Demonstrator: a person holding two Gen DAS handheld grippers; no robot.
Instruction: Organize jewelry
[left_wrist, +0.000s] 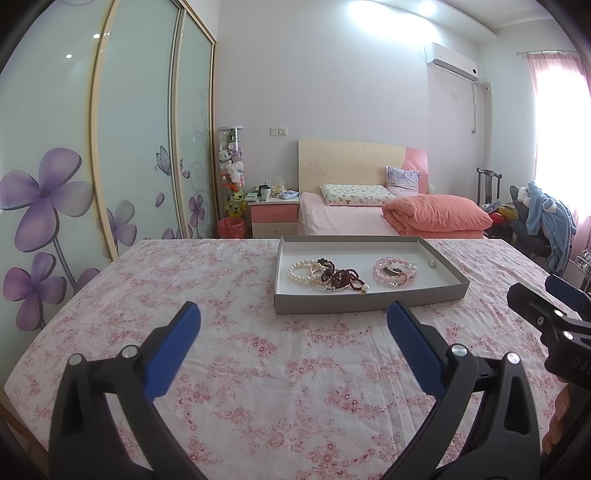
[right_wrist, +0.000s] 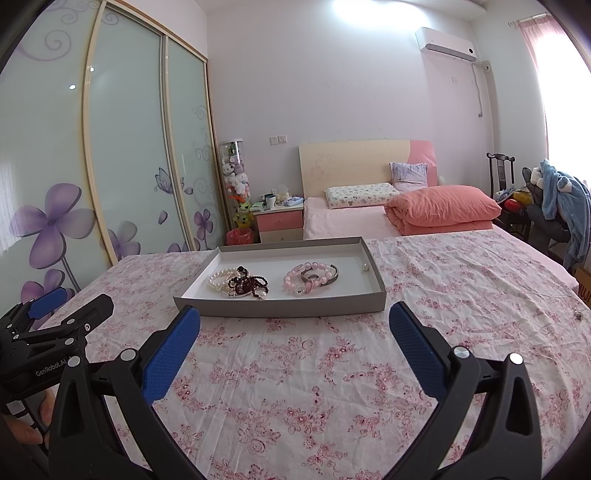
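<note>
A gray tray of bead bracelets sits on the flowery pink sheet in a bedroom. The left gripper and right gripper are both wide apart, holding nothing.

A shallow grey cardboard tray is placed on the desk covered with a pink floral cloth, toward its far edge. In the tray, a tangle of white pearl and dark red bead bracelets is laid at the left, a group of pink bead bracelets to its right, and a single small pearl near the right wall. Behind the desk a pink bed is seen, with a pink nightstand to its left.
</note>
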